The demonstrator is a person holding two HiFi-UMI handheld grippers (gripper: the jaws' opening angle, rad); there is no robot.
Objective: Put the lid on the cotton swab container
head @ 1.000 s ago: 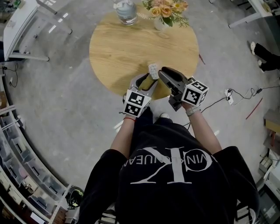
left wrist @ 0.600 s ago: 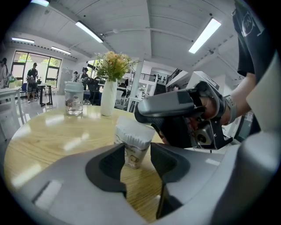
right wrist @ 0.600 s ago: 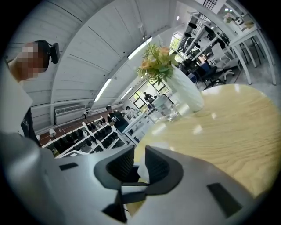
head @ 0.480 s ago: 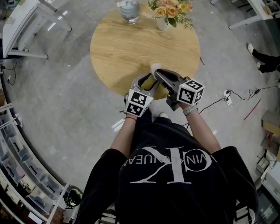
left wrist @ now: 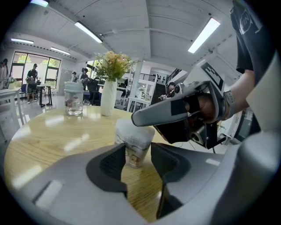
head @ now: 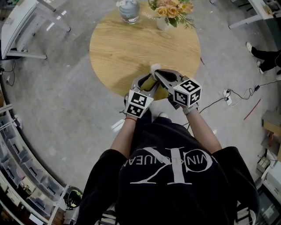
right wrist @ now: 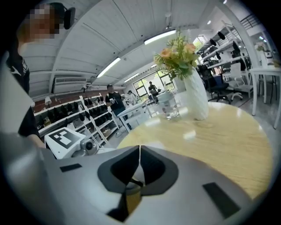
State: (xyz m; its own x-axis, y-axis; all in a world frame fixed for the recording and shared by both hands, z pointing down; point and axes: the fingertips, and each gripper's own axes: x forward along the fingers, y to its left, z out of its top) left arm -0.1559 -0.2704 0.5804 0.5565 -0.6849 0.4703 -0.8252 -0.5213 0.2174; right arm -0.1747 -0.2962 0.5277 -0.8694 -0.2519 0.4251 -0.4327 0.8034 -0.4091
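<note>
The cotton swab container [left wrist: 133, 147], a small cup with a whitish lid [left wrist: 131, 128] on top, stands near the front edge of the round wooden table [head: 118, 48]. My left gripper [left wrist: 138, 154] is shut on its lower part, one pad on each side. In the head view the left gripper [head: 148, 80] sits just before the container [head: 154, 67]. My right gripper [left wrist: 136, 119] lies across the lid from the right. Its jaws have just been closing and now meet tip to tip, with nothing showing between them [right wrist: 139, 151]. The lid's seating is hidden.
A glass jar [head: 128, 9] and a white vase of flowers [head: 169, 11] stand at the table's far edge. Grey floor surrounds the table, with cables [head: 232, 94] at the right and storage shelves [head: 17, 171] at the left.
The right gripper's jaws have gone from wide open to shut. It rolled and slid a little left and down onto the container's top. The left gripper has stayed put.
</note>
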